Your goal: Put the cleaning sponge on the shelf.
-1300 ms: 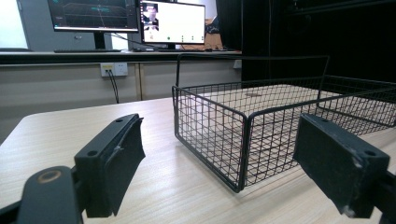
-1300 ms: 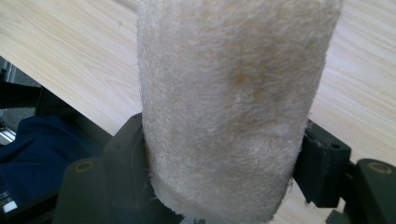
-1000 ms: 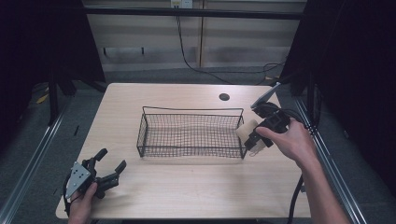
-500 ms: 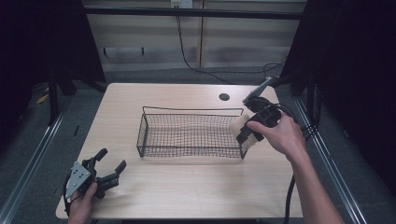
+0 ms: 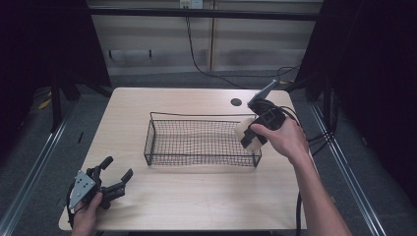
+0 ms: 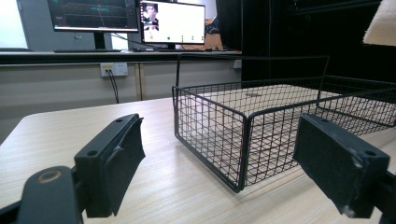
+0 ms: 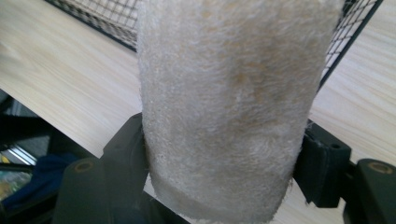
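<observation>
We hold a soft, fuzzy cream roll [image 7: 224, 107] in our right gripper [image 5: 255, 132]. The two black jaws squeeze it from both sides, so it is held tight. In the high view the roll [image 5: 247, 135] is up in the air at the right end of the wire basket [image 5: 196, 142], just above the rim. We think the job is to put the roll into the basket. The picking up is done. What is left is to bring the roll over the mesh, lower it, and let go.

The basket looks bare inside, so there is lots of room. The thing to watch is the thin wire rim at the right end, because the roll could bump it on the way in.

Our left gripper [image 5: 105, 179] rests low near the front left corner of the table [image 5: 196, 201], well apart from the basket. Its jaws are wide apart and hold nothing. In the left gripper view, the basket [image 6: 261, 135] sits ahead of those jaws. A small dark hole [image 5: 236, 102] is in the table behind the basket, out of our way.
</observation>
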A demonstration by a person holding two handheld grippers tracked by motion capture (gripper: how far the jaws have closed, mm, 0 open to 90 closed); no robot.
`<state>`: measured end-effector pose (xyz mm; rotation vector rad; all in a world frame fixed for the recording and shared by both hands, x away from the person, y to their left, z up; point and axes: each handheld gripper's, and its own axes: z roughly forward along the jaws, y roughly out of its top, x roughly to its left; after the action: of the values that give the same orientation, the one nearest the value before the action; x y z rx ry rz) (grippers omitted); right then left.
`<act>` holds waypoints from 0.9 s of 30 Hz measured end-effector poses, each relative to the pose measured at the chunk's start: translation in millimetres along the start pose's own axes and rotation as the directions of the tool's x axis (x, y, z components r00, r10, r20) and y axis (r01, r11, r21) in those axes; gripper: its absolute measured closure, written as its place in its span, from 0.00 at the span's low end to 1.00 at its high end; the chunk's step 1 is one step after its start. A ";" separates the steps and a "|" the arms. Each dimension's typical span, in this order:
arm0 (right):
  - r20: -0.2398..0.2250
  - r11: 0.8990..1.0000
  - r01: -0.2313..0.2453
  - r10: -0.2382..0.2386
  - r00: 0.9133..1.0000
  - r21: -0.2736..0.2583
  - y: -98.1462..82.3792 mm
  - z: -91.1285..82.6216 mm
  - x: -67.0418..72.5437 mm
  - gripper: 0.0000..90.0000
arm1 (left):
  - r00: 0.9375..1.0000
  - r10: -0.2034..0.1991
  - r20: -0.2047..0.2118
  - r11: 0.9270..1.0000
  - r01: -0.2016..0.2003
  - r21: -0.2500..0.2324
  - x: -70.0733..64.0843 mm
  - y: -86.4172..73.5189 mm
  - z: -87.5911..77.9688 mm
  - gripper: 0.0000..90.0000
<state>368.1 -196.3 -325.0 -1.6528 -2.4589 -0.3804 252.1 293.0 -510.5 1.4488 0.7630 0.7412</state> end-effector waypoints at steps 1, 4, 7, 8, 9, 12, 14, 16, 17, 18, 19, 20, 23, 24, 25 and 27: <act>-0.003 1.000 -0.007 0.007 1.000 -0.008 1.0 0.2 0.1 0.32 | 1.000 -0.001 0.000 1.000 0.001 0.000 -0.1 0.0 0.0 0.17; 0.006 1.000 -0.020 0.020 1.000 -0.010 4.5 2.3 0.5 0.32 | 1.000 0.000 0.000 1.000 0.000 0.000 0.0 0.0 0.0 0.17; 0.009 1.000 -0.029 0.029 1.000 -0.009 7.7 6.5 1.5 0.32 | 1.000 0.000 0.000 1.000 0.000 0.000 0.0 0.0 0.0 0.17; 0.011 1.000 -0.029 0.029 1.000 -0.012 8.8 8.4 1.4 0.32 | 1.000 0.001 -0.001 1.000 -0.001 -0.001 0.0 0.0 0.0 0.17; 0.013 0.999 -0.031 0.031 0.999 -0.013 9.5 9.3 1.3 0.32 | 1.000 -0.003 0.000 1.000 0.003 -0.001 -0.2 -0.1 0.0 0.17; 0.016 0.999 -0.052 0.052 0.999 -0.013 12.4 12.9 -0.8 0.32 | 1.000 -0.003 0.001 1.000 0.003 0.000 -0.2 -0.1 0.0 0.17; 0.014 0.998 -0.067 0.067 0.998 -0.017 14.2 15.0 -3.0 0.32 | 1.000 0.000 0.000 1.000 0.000 0.000 0.0 0.0 0.0 0.17; 0.025 0.997 -0.080 0.080 0.996 -0.020 15.7 17.3 -4.3 0.32 | 1.000 0.000 0.000 1.000 0.000 0.000 0.0 0.0 0.0 0.17; 0.024 0.996 -0.090 0.090 0.996 -0.023 16.1 17.9 -4.6 0.32 | 1.000 0.000 0.000 1.000 0.000 0.000 0.0 0.0 0.0 0.17; 0.020 0.996 -0.091 0.092 0.996 -0.025 16.7 19.0 -5.3 0.32 | 1.000 0.000 0.000 1.000 0.000 0.000 0.0 0.0 0.0 0.17; 0.022 0.995 -0.099 0.099 0.995 -0.023 17.1 20.1 -5.3 0.32 | 1.000 0.000 0.000 1.000 0.000 0.000 -0.1 0.0 0.0 0.17; 0.030 0.995 -0.098 0.099 0.995 -0.027 17.4 22.1 -5.9 0.32 | 1.000 0.001 0.000 1.000 -0.001 -0.001 0.0 0.0 0.0 0.17; 0.037 0.991 -0.130 0.131 0.991 -0.022 18.3 28.4 -7.0 0.32 | 1.000 0.001 -0.001 1.000 -0.001 -0.001 0.1 0.0 0.0 0.17; 0.041 0.991 -0.134 0.135 0.990 -0.022 18.5 31.1 -8.1 0.32 | 1.000 0.000 0.000 1.000 0.000 0.000 0.0 0.0 0.0 0.17; 0.038 0.990 -0.142 0.143 0.989 -0.016 18.7 33.5 -9.2 0.32 | 1.000 -0.003 0.001 1.000 0.003 -0.001 -0.3 -0.1 0.0 0.17; 0.045 0.987 -0.158 0.158 0.986 -0.012 18.9 37.0 -11.3 0.32 | 1.000 -0.003 0.000 1.000 0.003 0.000 -0.2 -0.1 0.0 0.17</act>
<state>390.3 -188.6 -361.0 -1.8646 -2.3389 -0.3357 252.0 292.8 -510.5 1.4471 0.7647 0.7385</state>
